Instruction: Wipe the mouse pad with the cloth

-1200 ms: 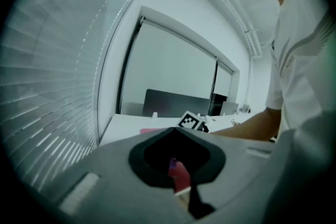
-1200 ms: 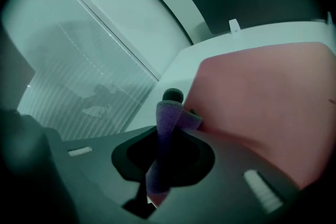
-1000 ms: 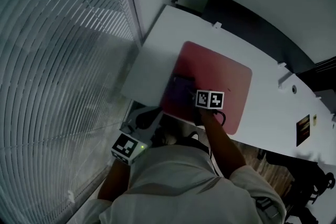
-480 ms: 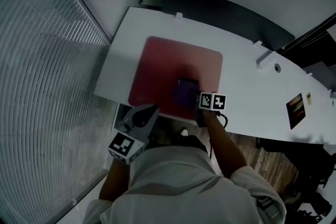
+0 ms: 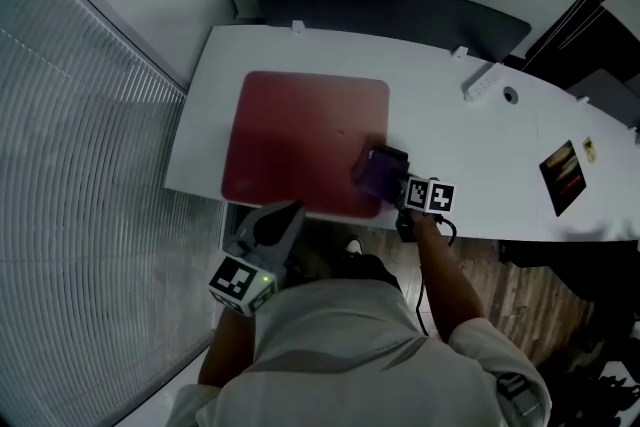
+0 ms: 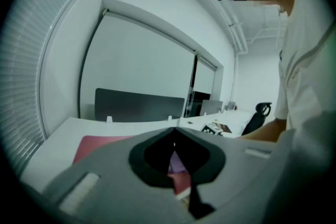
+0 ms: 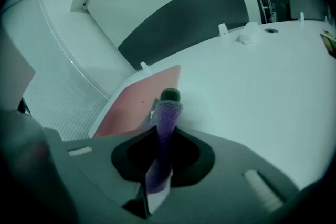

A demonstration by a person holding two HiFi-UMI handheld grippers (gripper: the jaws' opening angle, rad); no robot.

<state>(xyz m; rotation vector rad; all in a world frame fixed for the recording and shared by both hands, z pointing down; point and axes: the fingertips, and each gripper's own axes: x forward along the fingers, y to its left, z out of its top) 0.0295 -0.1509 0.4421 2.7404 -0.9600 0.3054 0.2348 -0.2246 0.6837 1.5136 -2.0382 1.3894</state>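
Note:
A dark red mouse pad (image 5: 300, 140) lies on the white desk (image 5: 470, 155). My right gripper (image 5: 395, 177) is shut on a purple cloth (image 5: 378, 171) that rests on the pad's near right corner. In the right gripper view the cloth (image 7: 164, 134) stands pinched between the jaws, with the pad (image 7: 142, 99) ahead to the left. My left gripper (image 5: 268, 227) hangs off the desk's near edge, below the pad, jaws shut with nothing in them. From the left gripper view the pad (image 6: 100, 145) shows low over the desk edge.
A dark divider panel (image 5: 390, 10) runs along the desk's far edge. A small white fitting (image 5: 480, 80) and a round hole (image 5: 511, 95) sit at the right rear. A dark card (image 5: 562, 167) lies far right. Window blinds (image 5: 70, 175) fill the left side.
My right gripper has dragged the cloth rightward across the pad, from its near middle to its near right corner. The head camera has turned. The left gripper stays by the desk edge.

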